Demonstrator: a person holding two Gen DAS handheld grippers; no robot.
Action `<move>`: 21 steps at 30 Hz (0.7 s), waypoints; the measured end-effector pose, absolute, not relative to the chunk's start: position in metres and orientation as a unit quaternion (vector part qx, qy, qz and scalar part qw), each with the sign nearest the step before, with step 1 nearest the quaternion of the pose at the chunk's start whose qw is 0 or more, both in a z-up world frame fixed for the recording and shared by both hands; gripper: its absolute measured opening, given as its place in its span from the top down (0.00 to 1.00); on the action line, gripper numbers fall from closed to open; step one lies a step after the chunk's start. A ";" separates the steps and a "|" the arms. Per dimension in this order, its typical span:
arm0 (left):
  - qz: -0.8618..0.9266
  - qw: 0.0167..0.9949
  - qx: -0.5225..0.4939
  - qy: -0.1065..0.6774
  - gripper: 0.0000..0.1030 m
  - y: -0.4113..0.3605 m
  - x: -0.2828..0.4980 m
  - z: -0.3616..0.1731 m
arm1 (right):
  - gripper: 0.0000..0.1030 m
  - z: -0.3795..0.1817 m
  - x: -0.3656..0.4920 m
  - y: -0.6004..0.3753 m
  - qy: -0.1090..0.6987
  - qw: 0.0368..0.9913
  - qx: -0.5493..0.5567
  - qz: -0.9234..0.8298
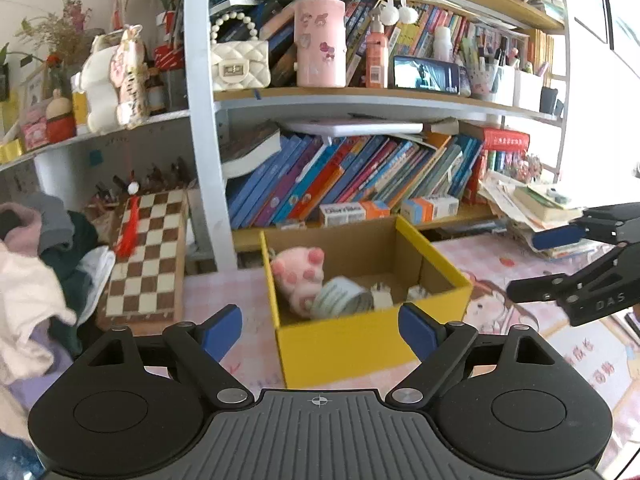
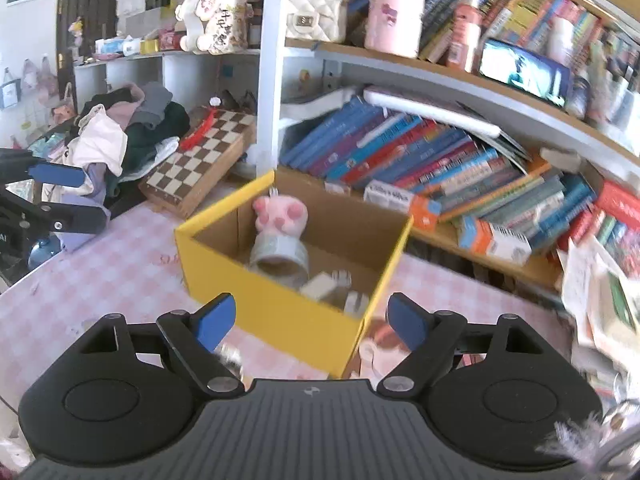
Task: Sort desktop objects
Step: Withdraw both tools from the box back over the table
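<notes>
In the left wrist view, the left tool (image 1: 320,330) stands wide open with nothing between its blue pads, just before the yellow box (image 1: 360,344) on the table (image 1: 248,320), where a pink plush paw (image 1: 300,276) and a tape roll (image 1: 344,298) already lie; the small white things behind the roll are too blurred to name. In the right wrist view, the right tool (image 2: 312,320) is also wide open and empty near the box corner, so I think a careless move could push the light box, while a small shiny thing (image 2: 230,356) under its left finger is half hidden.
</notes>
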State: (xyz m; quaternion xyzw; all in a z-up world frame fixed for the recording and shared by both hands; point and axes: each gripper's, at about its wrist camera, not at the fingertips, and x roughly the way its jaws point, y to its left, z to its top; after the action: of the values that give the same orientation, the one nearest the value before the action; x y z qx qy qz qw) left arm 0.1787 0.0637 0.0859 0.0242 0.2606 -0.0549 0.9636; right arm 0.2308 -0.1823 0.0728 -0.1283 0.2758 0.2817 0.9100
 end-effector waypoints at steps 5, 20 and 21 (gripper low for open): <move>-0.056 0.960 0.016 0.273 0.14 0.065 0.158 0.074 | 0.20 0.060 0.203 -0.189 0.289 0.913 -0.120 0.262; -0.080 0.947 0.037 0.309 0.14 0.047 0.115 0.032 | 0.19 0.012 0.146 -0.182 0.326 0.908 -0.120 0.236; -0.080 0.946 0.038 0.313 0.14 0.046 0.112 0.028 | 0.19 0.010 0.144 -0.181 0.329 0.907 -0.118 0.236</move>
State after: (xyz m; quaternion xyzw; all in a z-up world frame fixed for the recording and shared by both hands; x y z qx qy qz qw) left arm 0.1125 0.0458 0.0285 0.0383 0.3128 -0.0805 0.9456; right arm 0.1438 -0.1814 0.0098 -0.1181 0.3287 0.2363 0.9067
